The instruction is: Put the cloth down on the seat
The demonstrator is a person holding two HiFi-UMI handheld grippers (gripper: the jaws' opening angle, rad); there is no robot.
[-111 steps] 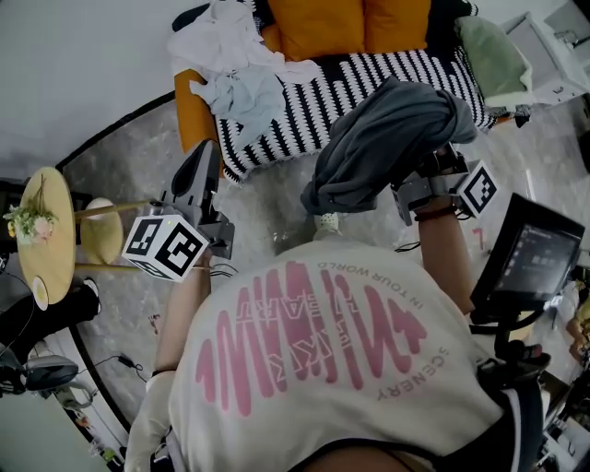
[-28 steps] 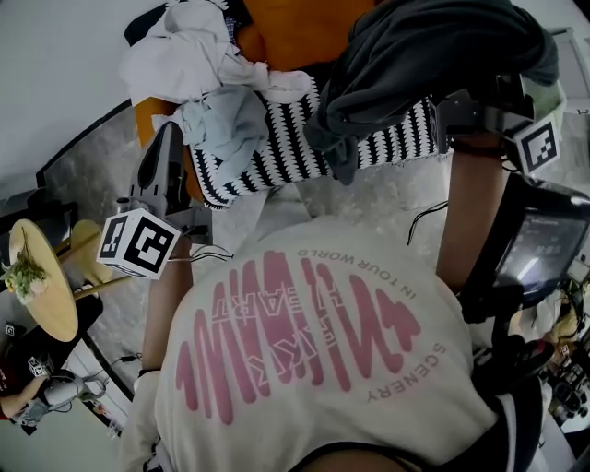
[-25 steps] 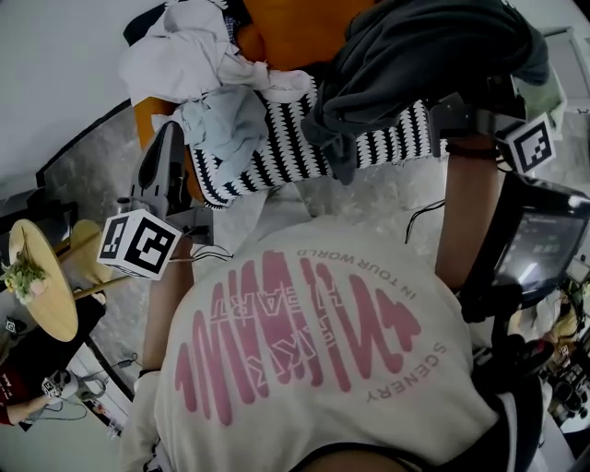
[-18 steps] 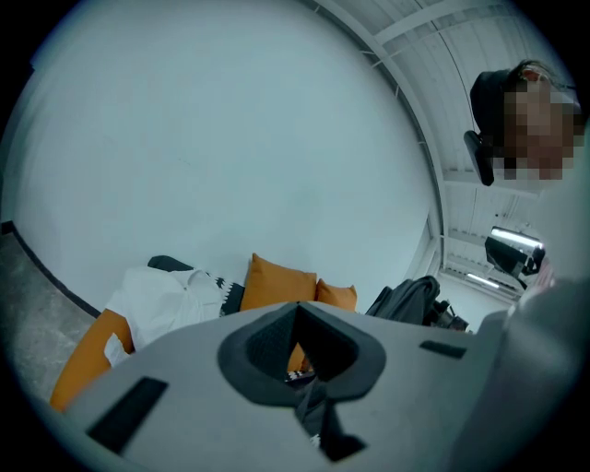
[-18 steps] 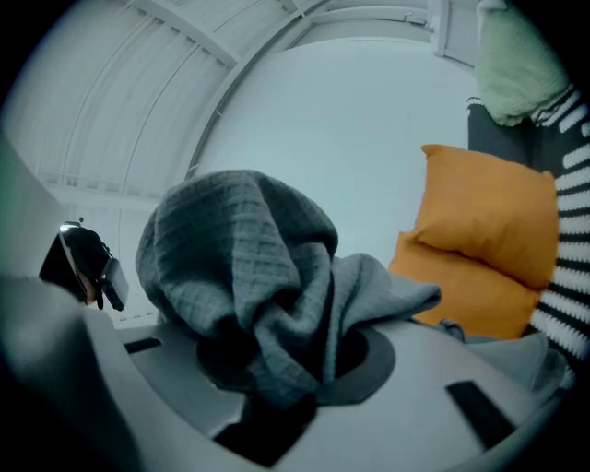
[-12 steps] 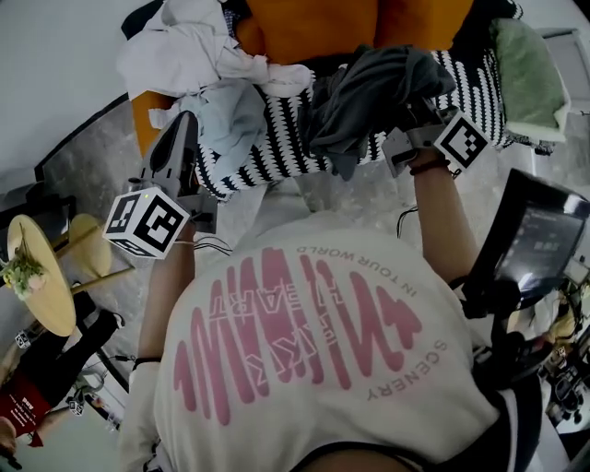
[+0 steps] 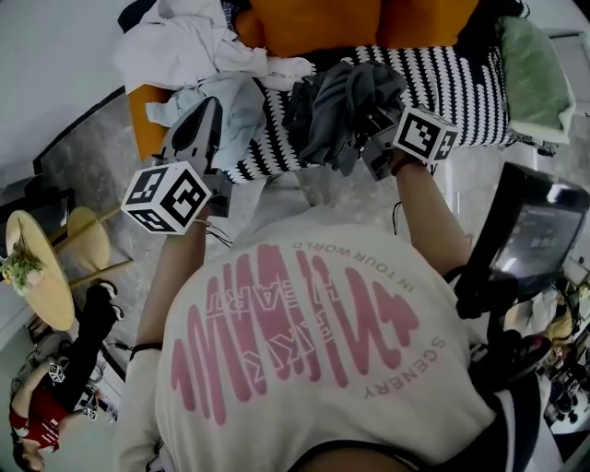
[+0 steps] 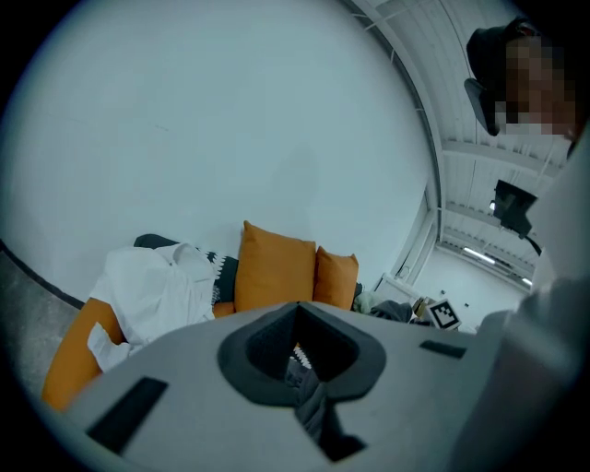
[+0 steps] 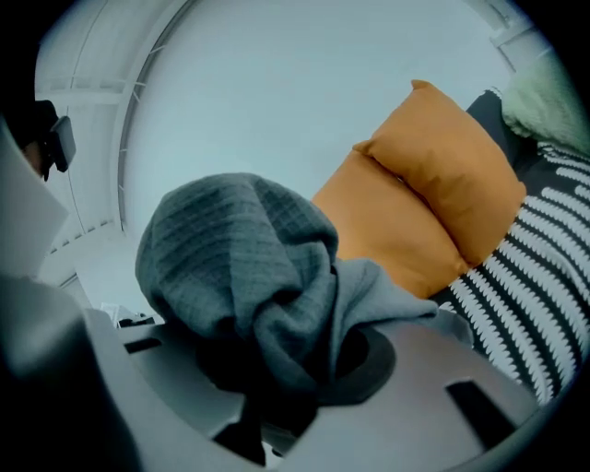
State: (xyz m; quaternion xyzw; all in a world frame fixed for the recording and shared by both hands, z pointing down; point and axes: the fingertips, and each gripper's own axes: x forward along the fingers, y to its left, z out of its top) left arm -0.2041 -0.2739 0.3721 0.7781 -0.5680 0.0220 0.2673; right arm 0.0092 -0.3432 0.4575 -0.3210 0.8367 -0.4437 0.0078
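the cloth (image 7: 339, 106), clamped in a bunch by the right gripper (image 9: 281, 396), hangs just over the front edge of the striped seat (image 7: 461, 78), so the set-down looks nearly done; next it needs lowering onto the seat, then releasing.

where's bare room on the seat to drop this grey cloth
The bare striped seat lies right of the held cloth, bordered by the orange cushions behind and the green cushion at the far end. The left end is crowded with white clothes and a pale blue garment.
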